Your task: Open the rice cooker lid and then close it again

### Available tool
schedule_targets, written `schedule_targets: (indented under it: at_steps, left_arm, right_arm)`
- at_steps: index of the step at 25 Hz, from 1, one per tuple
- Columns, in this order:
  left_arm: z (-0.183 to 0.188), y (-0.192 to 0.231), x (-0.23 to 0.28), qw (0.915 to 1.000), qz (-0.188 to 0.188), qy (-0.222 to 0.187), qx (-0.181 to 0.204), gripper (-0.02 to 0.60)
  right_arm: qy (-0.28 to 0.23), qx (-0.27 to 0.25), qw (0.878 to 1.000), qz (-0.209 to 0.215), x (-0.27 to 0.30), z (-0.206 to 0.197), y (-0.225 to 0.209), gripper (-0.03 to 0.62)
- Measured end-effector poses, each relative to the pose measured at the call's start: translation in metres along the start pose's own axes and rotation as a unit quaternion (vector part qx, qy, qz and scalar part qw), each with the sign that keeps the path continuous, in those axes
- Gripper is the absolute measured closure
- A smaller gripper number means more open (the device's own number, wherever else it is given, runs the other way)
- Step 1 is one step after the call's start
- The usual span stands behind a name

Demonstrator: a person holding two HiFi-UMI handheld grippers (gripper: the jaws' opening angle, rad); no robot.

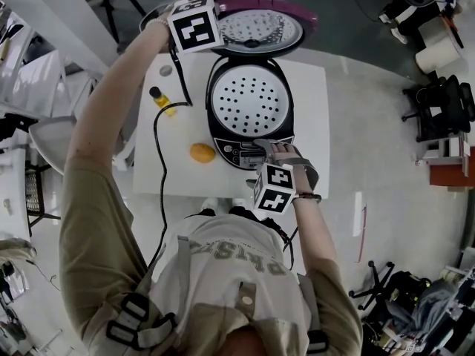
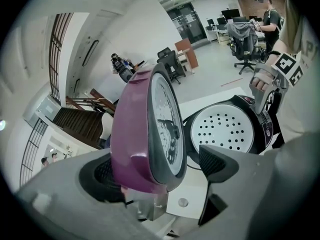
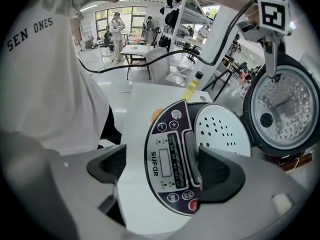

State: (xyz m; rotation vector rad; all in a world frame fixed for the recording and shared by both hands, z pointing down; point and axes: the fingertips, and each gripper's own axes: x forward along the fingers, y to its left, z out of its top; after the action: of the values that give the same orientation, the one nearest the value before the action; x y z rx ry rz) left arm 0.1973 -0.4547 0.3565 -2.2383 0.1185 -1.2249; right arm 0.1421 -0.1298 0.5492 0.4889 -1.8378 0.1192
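Lid (image 2: pixel 132 129) standing open
Left hand-held gripper (image 2: pixel 157 166) is straddling it, right hand-held gripper (image 3: pixel 162 169) hovering over panel (image 3: pixel 162 149), both spread; lid could slam.

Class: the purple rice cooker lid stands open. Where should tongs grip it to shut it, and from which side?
Grip the lid at its free rim, coming edge-on from opposite the hinge: it stands open and thin, so one jaw meets the purple shell, the other the inner plate. The left tongs straddle it, jaws apart.
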Motion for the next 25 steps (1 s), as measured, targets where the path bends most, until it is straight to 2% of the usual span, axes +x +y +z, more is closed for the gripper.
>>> schedule_targets:
  at_steps: [9, 15, 19, 25]
  left_arm:
    - [-0.001, 0.007, -0.016, 0.9995, 0.020, -0.013, -0.019, 0.104]
    - [0.002, -0.002, -0.041, 0.9984, 0.042, -0.027, -0.027, 0.104]
    - [0.007, -0.018, -0.060, 0.9947, 0.068, -0.058, -0.051, 0.104]
    - [0.015, -0.053, -0.089, 0.9863, 0.108, -0.097, -0.078, 0.104]
  right_arm:
    - [-0.004, 0.000, 1.000, -0.016, 0.001, 0.000, 0.001, 0.155]
    - [-0.063, 0.035, 0.996, -0.046, -0.017, 0.013, -0.005, 0.155]
    - [-0.115, 0.072, 0.986, -0.093, -0.038, 0.019, -0.019, 0.155]
    - [-0.196, 0.123, 0.960, -0.158, -0.075, 0.021, -0.038, 0.155]
